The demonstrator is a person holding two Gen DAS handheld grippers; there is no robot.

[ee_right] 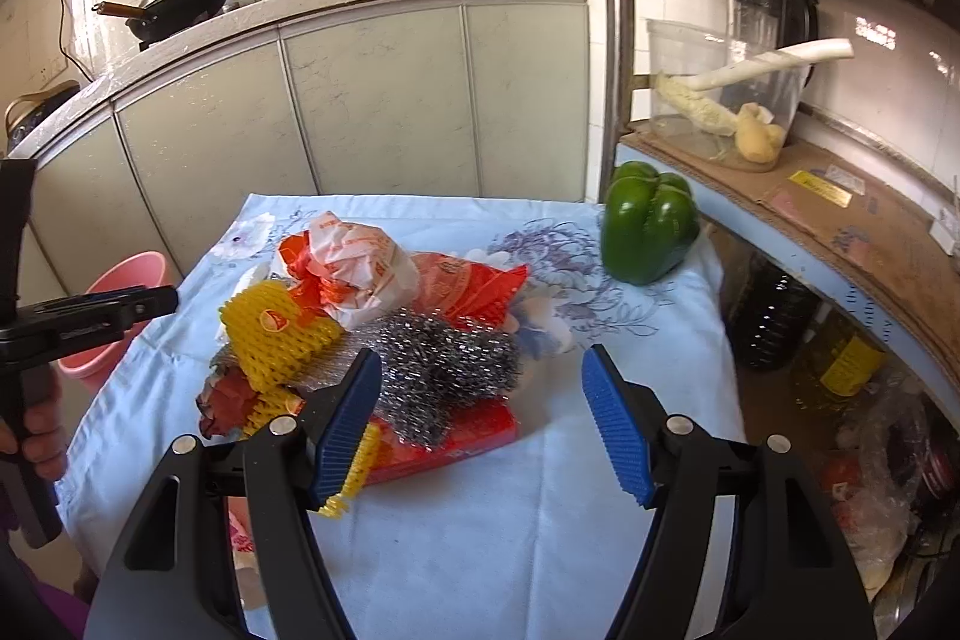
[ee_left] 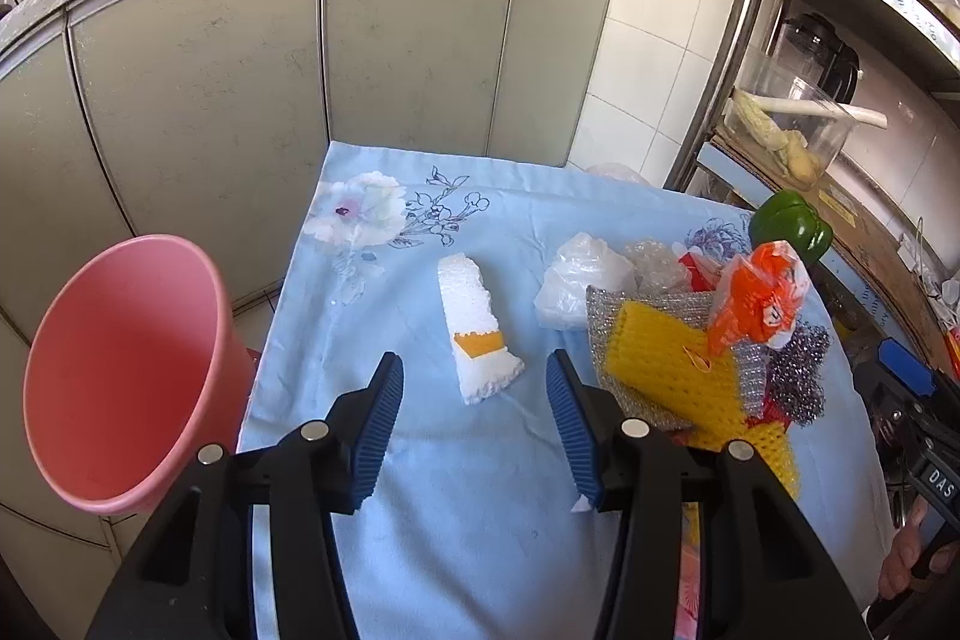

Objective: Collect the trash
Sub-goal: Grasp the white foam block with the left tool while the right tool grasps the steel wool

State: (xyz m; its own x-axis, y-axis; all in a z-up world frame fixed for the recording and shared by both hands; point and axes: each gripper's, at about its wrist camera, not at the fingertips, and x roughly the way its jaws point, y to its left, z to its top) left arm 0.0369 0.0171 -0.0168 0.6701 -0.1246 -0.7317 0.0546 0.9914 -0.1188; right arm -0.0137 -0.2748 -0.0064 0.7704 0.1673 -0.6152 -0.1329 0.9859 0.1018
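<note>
Blue pads of the left gripper (ee_left: 474, 388) sit closest, spread wide with nothing held between them. Just past them, toward 12 o'clock, lies a white foam piece (ee_left: 477, 328) with an orange stripe, flat on the blue flowered cloth (ee_left: 456, 520). It looks like the piece of trash this gripper is going for. A pink bucket (ee_left: 129, 370) waits off the table edge at 9 o'clock, and it is probably where the trash goes.

At 3 o'clock from the foam is a heap of trash: a yellow foam net (ee_left: 666, 358), a clear plastic bag (ee_left: 579, 280), an orange wrapper (ee_left: 759, 301) and a steel wool ball (ee_left: 798, 376).

From the right wrist, the right gripper (ee_right: 483, 421) is also wide and holds nothing. The steel wool ball (ee_right: 447, 370) lies between its pads, a bit farther on, but I cannot tell if they touch it. A green pepper (ee_right: 648, 229) stands apart at 1 o'clock; that is food, so it should stay.

Next move, I think: push the left gripper forward around the foam, pinch it gently, then carry it over to the bucket.
</note>
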